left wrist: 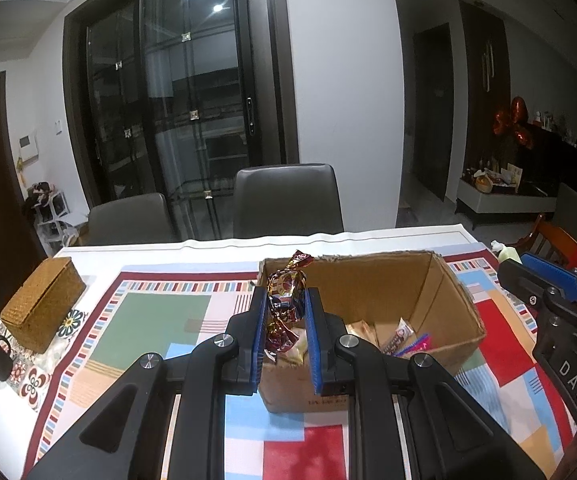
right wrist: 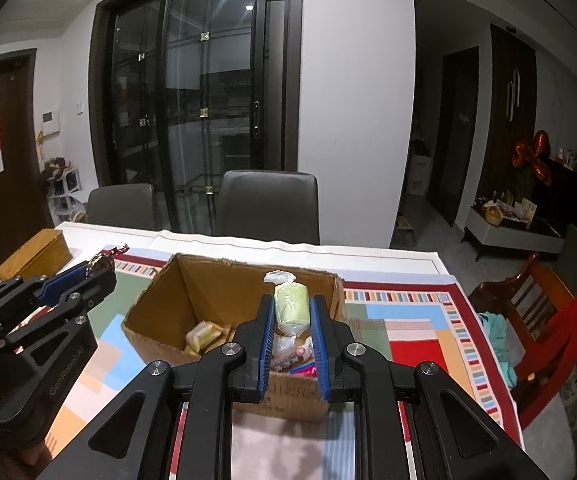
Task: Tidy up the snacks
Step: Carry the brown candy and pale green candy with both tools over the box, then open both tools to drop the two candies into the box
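Here the left claw (left wrist: 286,300) clamps a crinkled foil candy (left wrist: 286,300), the right claw (right wrist: 291,312) a pale-green wrapped sweet (right wrist: 291,308).

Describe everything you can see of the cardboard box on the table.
The cardboard box is plain brown corrugated card, open at the top with ragged edges and no flaps showing. It sits upright on the patterned tablecloth, with small print low on its near wall. Several wrapped snacks lie on its floor. Neither gripper visibly touches it.
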